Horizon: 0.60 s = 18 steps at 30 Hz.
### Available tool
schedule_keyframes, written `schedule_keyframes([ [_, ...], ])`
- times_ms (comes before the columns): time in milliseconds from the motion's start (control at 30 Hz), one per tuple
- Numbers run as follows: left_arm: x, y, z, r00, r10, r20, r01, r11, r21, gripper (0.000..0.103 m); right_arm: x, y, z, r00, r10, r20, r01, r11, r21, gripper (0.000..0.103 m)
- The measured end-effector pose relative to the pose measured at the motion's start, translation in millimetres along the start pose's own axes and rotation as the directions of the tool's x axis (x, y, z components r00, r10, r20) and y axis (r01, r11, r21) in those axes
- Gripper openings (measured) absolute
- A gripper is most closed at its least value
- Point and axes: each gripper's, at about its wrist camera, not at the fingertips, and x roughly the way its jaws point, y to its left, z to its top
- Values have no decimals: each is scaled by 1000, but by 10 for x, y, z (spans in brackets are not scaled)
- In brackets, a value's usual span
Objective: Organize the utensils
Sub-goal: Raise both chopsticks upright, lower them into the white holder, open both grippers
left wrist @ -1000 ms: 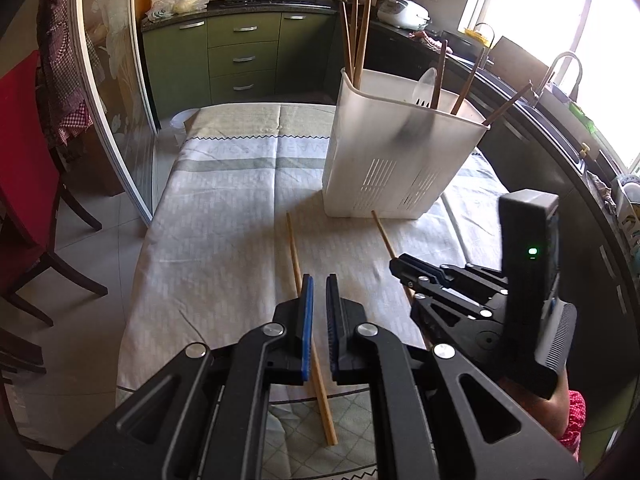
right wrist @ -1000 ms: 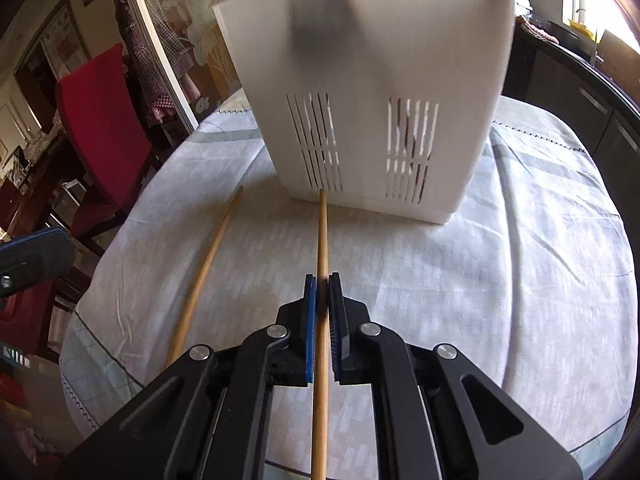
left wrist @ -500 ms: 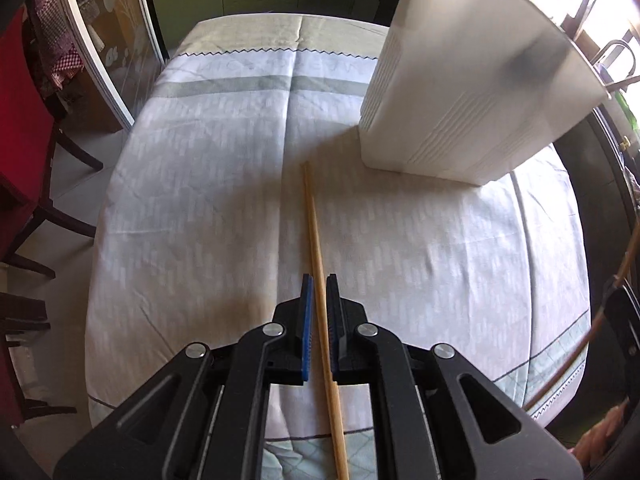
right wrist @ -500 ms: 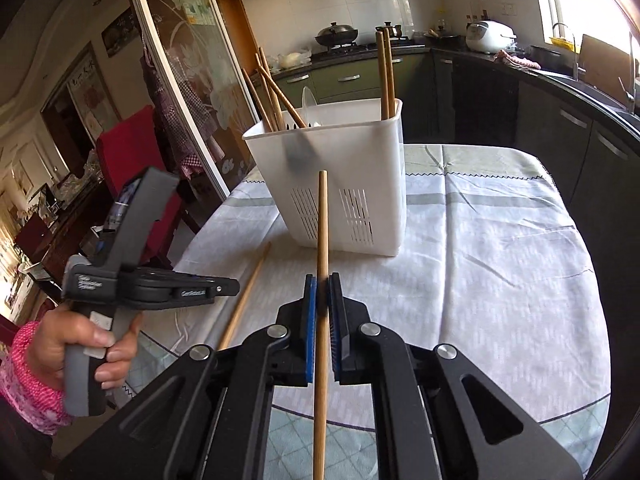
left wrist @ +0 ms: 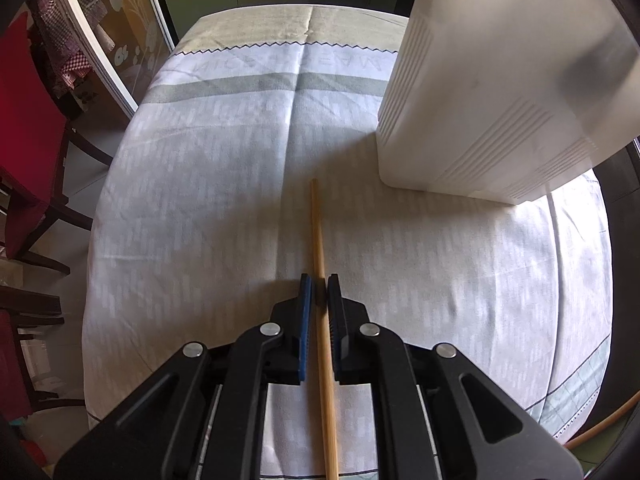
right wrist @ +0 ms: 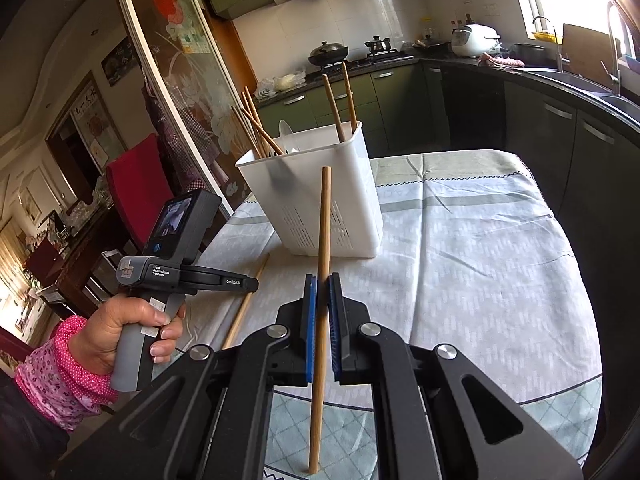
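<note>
While the right gripper [right wrist: 323, 280] is clamped on a raised chopstick [right wrist: 325, 216], the left gripper [left wrist: 320, 282] (nearly shut, straddling lengthwise) is poised over the tabletop chopstick [left wrist: 318, 224] beside the basket [left wrist: 480, 112].

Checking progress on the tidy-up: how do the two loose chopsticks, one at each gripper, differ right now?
The right gripper is shut on its chopstick, held lifted clear of the table; the left gripper's chopstick lies flat on the tablecloth, between the nearly closed fingers of the left gripper. Both are plain wooden sticks, outside the white utensil holder.
</note>
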Motion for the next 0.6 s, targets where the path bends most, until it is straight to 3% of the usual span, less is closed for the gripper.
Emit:
schedule_keyframes([
  [200, -53, -23, -47, 1000, -12, 20, 12, 1000, 7, 6, -79, -2, -35, 1000, 12, 18, -12, 1000, 6, 7],
  [367, -488, -37, -202, 987, -48, 155, 47, 999, 12, 5, -172, -22, -31, 999, 24, 42, -24, 1000, 7, 7],
  [467, -864, -27, -367, 961, -76, 265, 74, 997, 18, 6, -251, -6, -32, 997, 34, 65, -34, 999, 5, 7],
  [600, -1331, -63, -706, 905, -110, 410, 97, 994, 54, 5, -329, 37, -45, 996, 20, 88, -19, 1000, -10, 7],
])
